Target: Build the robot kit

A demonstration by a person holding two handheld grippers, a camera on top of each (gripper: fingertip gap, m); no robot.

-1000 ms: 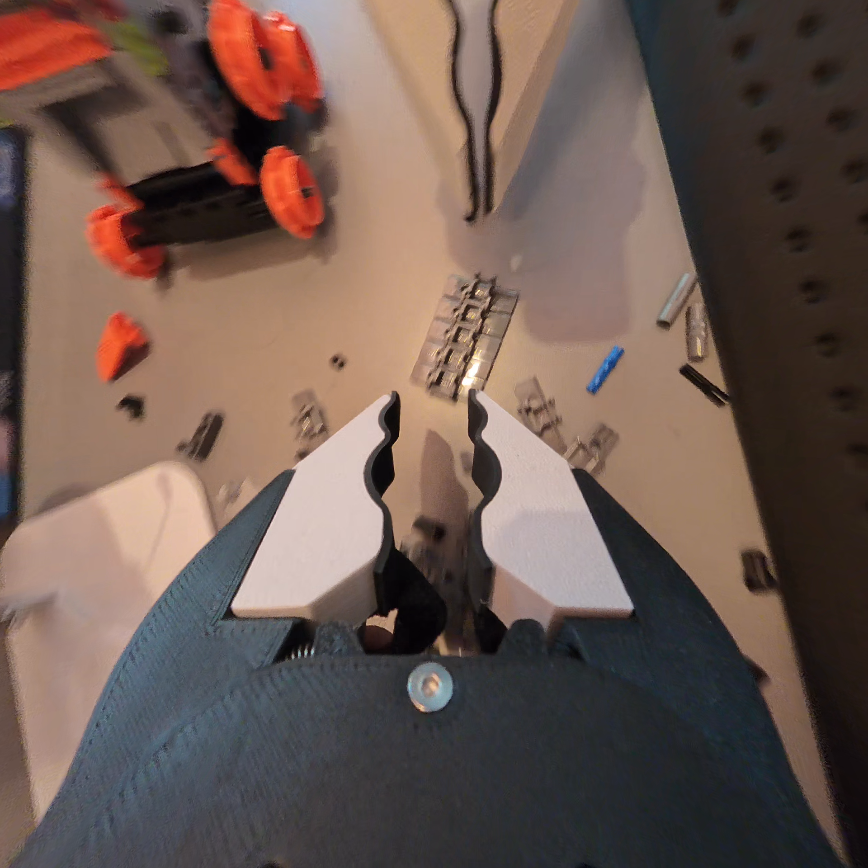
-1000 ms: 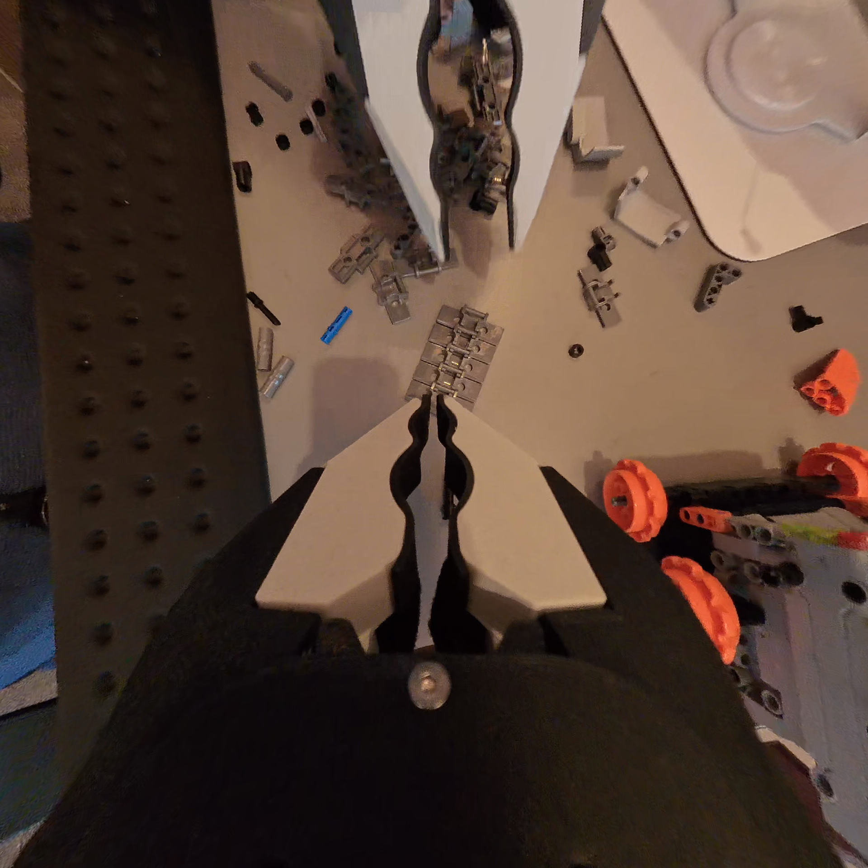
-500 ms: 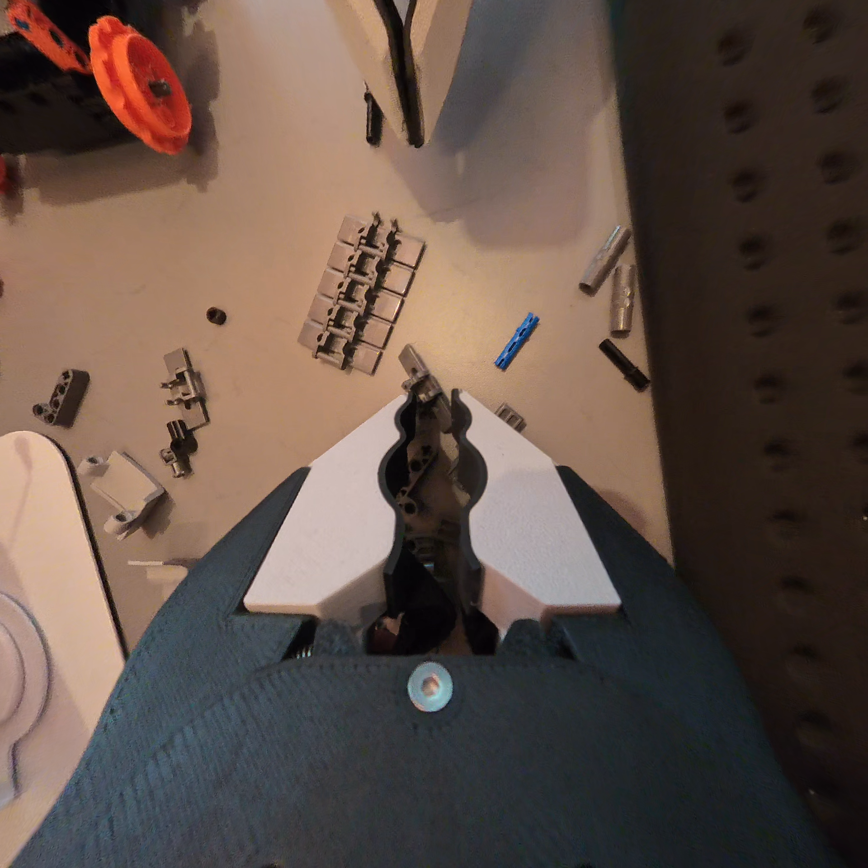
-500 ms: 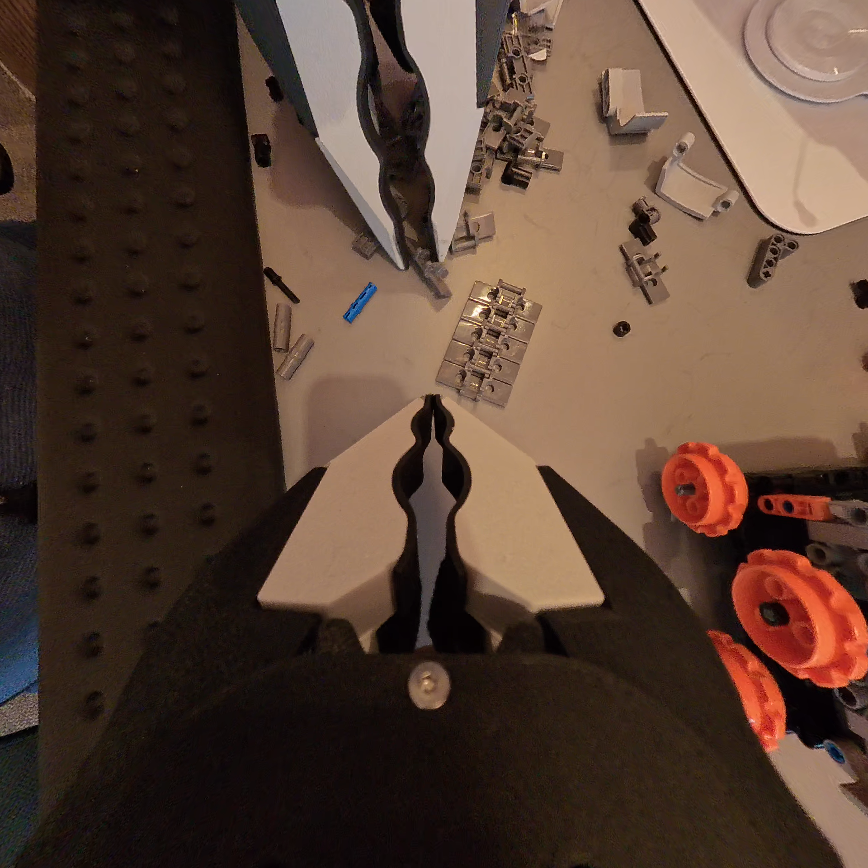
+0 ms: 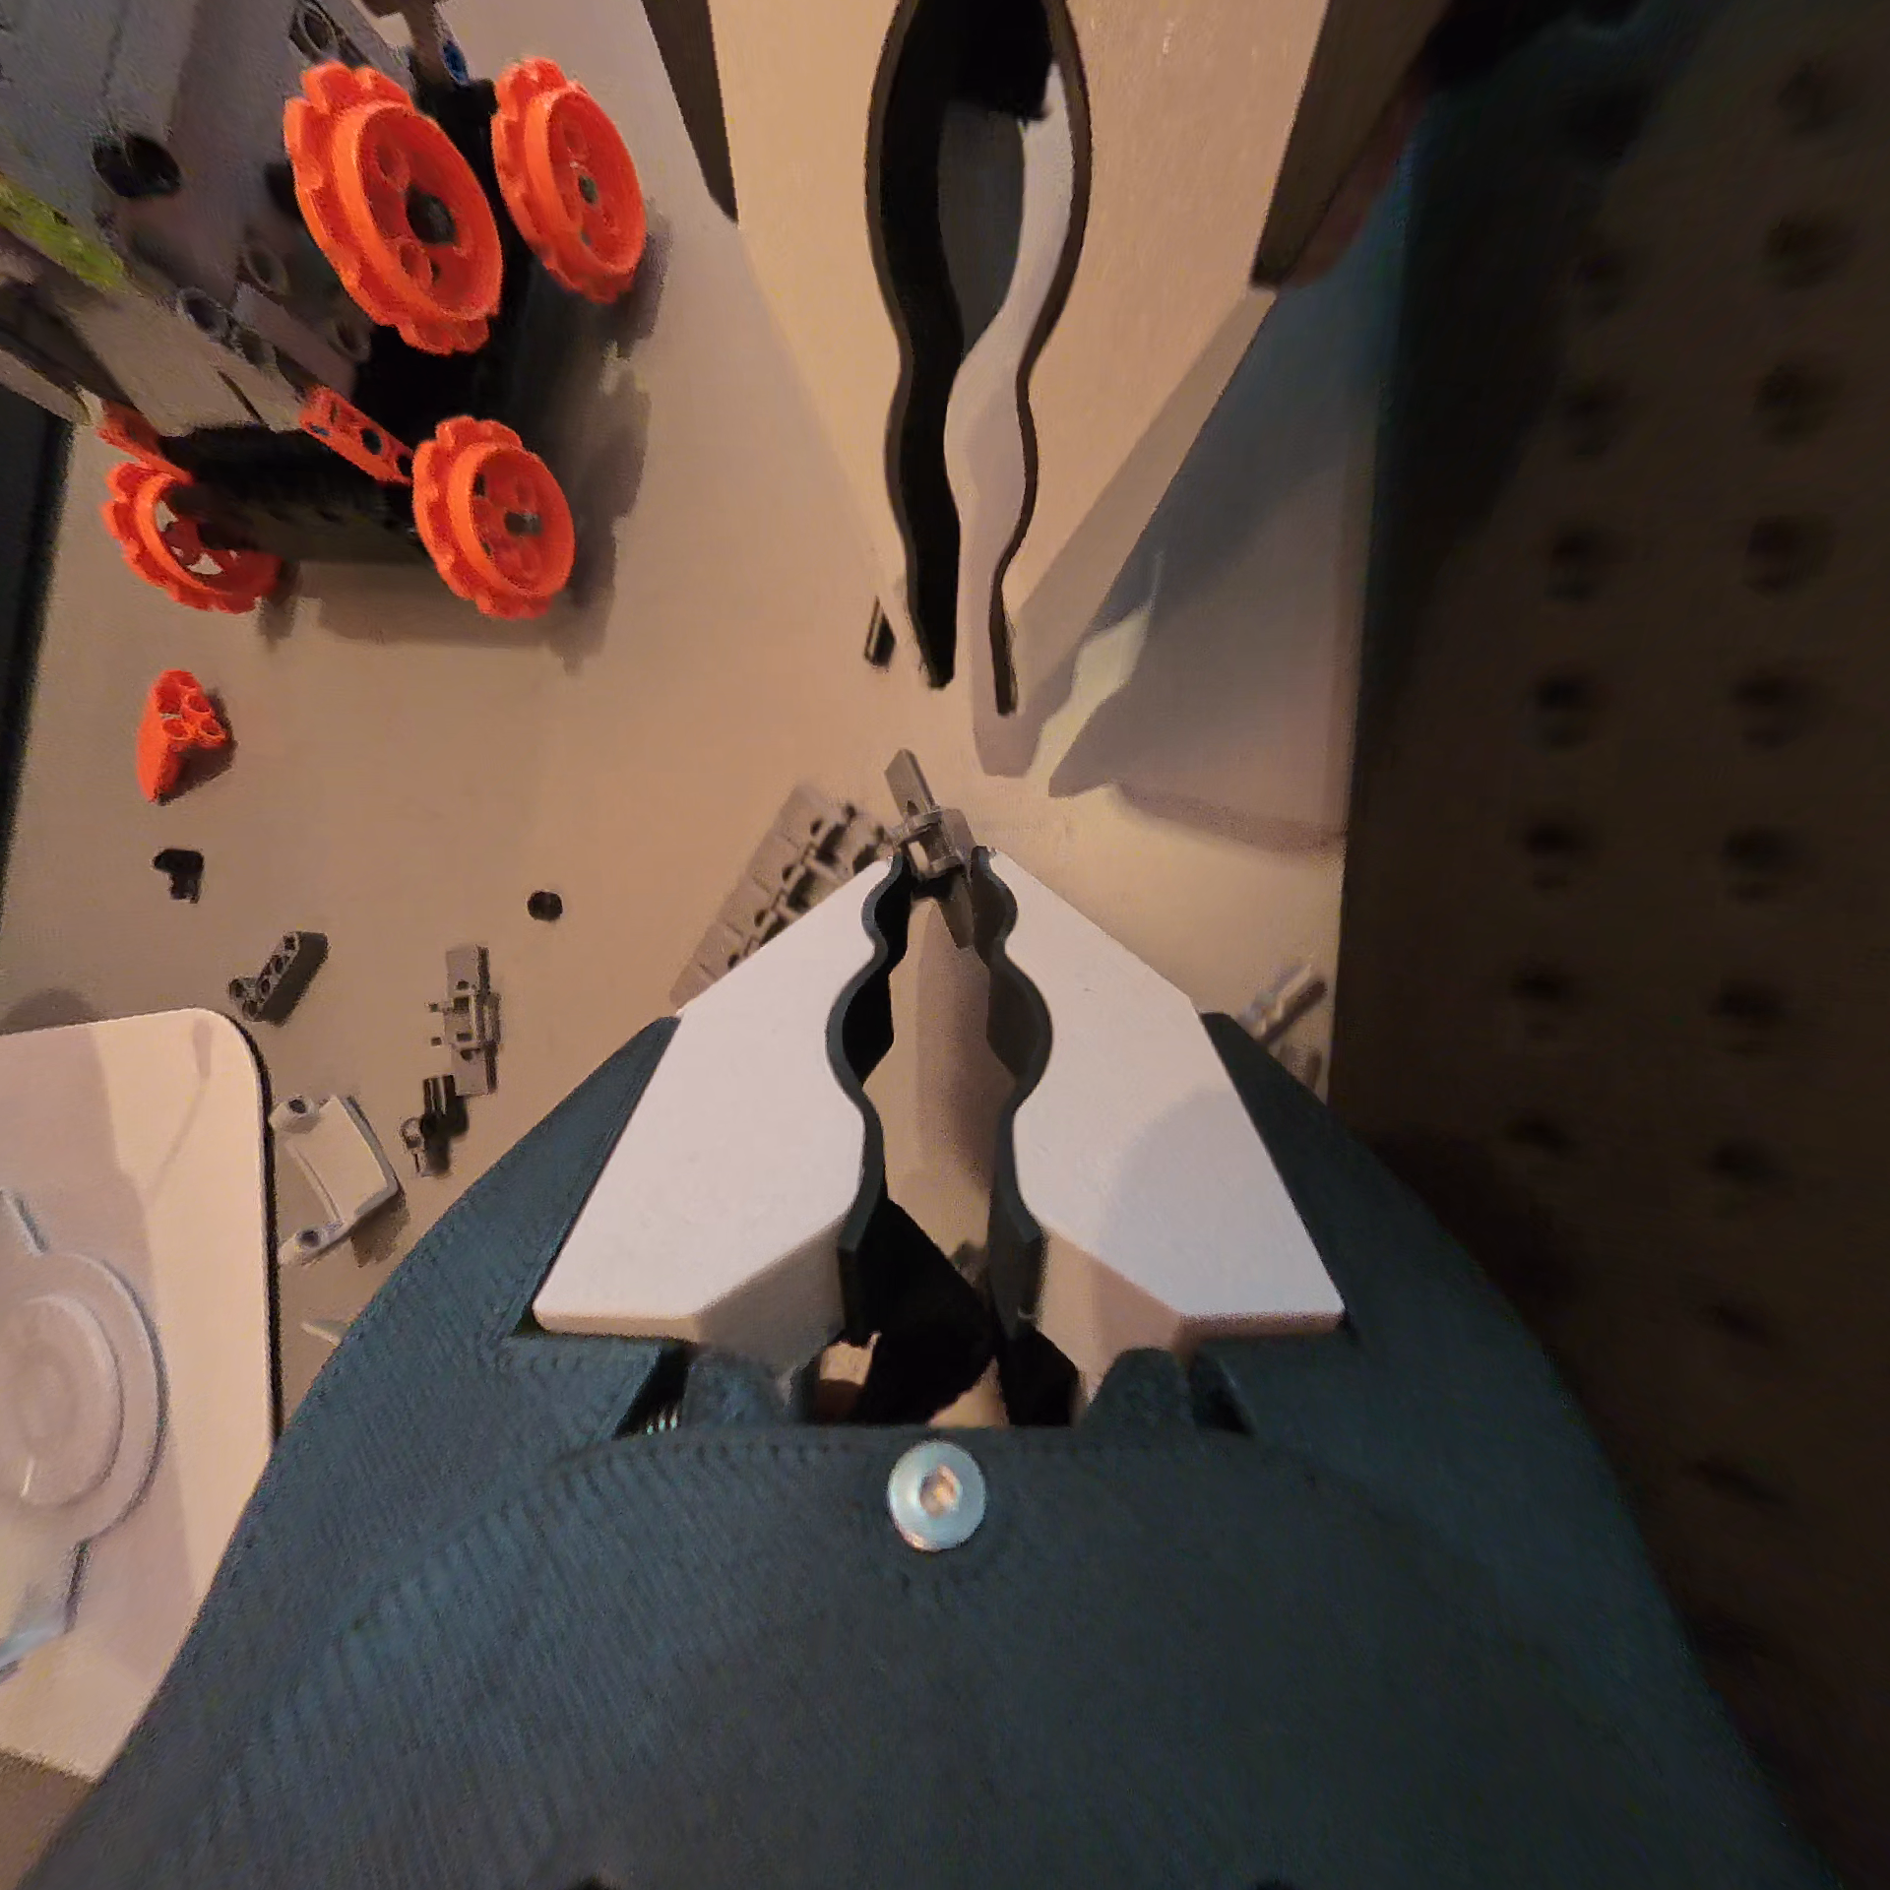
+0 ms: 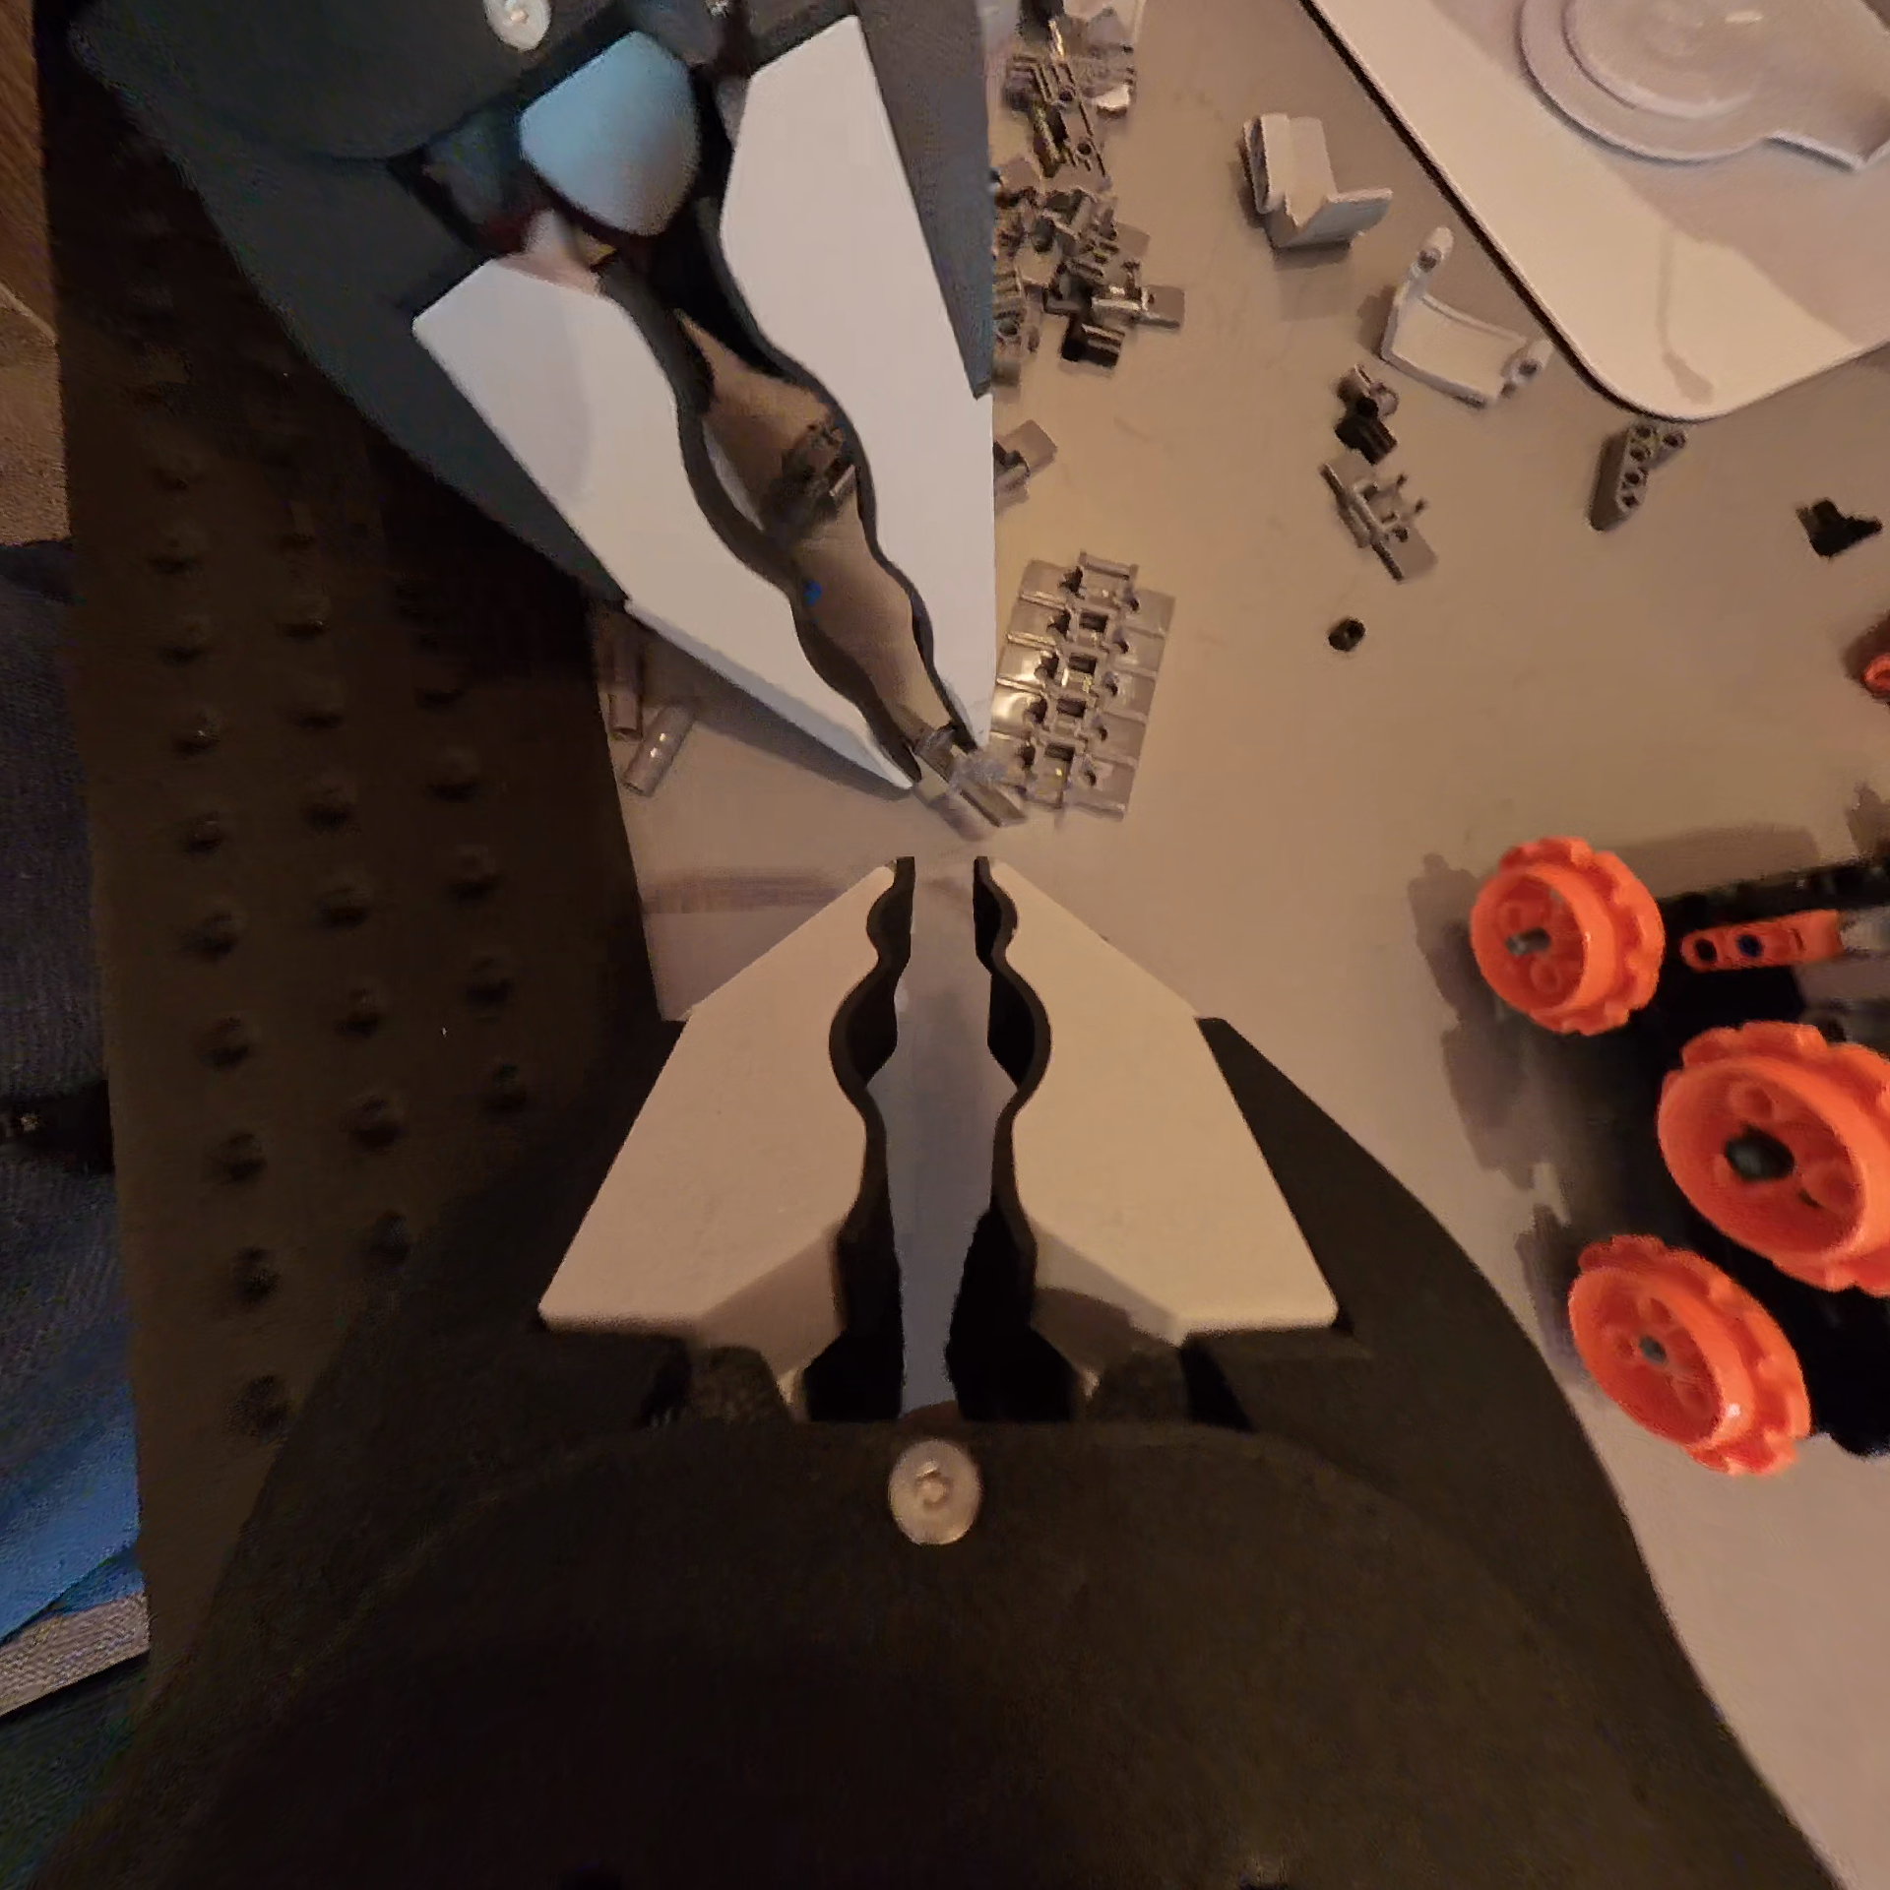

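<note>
My left gripper is shut on a small grey track link, pinched at its fingertips and held above the table. In the right wrist view the left gripper comes in from the top with the link at its tips. My right gripper faces it tip to tip, a short way off. Its jaws stand slightly apart and hold nothing. It also shows in the left wrist view. A joined strip of grey track links lies flat on the table beside both tips, half hidden in the left wrist view.
A vehicle model with orange wheels stands to one side. A pile of grey links and loose small parts lie near a white tray. A dark studded baseplate borders the other side. An orange piece lies apart. Only a small space, under 4 cm, lies between the two pairs of fingers. The orange piece is about 25 cm from both grippers' fingertips.
My left gripper closed on a grey link at the pile, lifted it and brought it up to the right gripper's tips. My right gripper's jaws have parted slightly.
</note>
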